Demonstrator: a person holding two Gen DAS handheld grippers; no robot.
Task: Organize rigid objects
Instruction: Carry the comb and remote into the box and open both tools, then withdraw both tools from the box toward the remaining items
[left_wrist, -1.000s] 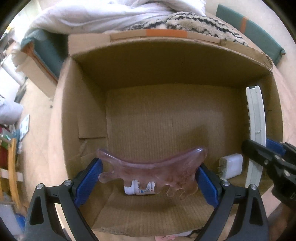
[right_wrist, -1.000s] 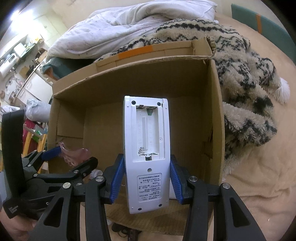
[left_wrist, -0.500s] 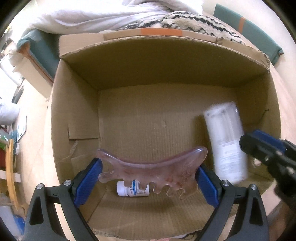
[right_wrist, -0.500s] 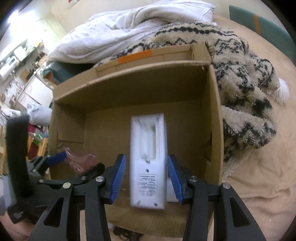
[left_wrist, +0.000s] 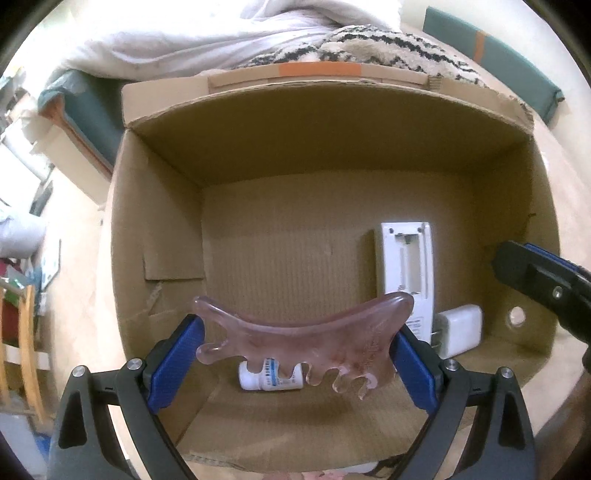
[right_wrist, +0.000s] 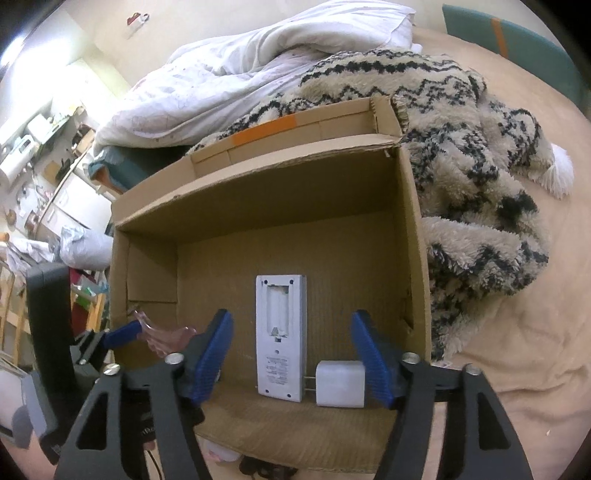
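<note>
Clamping a pink scraper (left_wrist: 306, 338) in the left gripper (left_wrist: 295, 354) above the cardboard box (left_wrist: 159, 229); right gripper (right_wrist: 291, 358) spread wide, empty; remote (right_wrist: 281, 338) lying on box floor, charger (right_wrist: 340, 384) touching at 3 o'clock.

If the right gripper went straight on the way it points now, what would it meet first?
Most likely the white remote lying back-up on the cardboard box floor, directly between the open fingers of the right gripper. The white charger sits just right of that line. Depth is uncertain.

a lived-in bedroom at home: rumpled white duvet (right_wrist: 258, 70), fuzzy patterned blanket (right_wrist: 461, 147).
</note>
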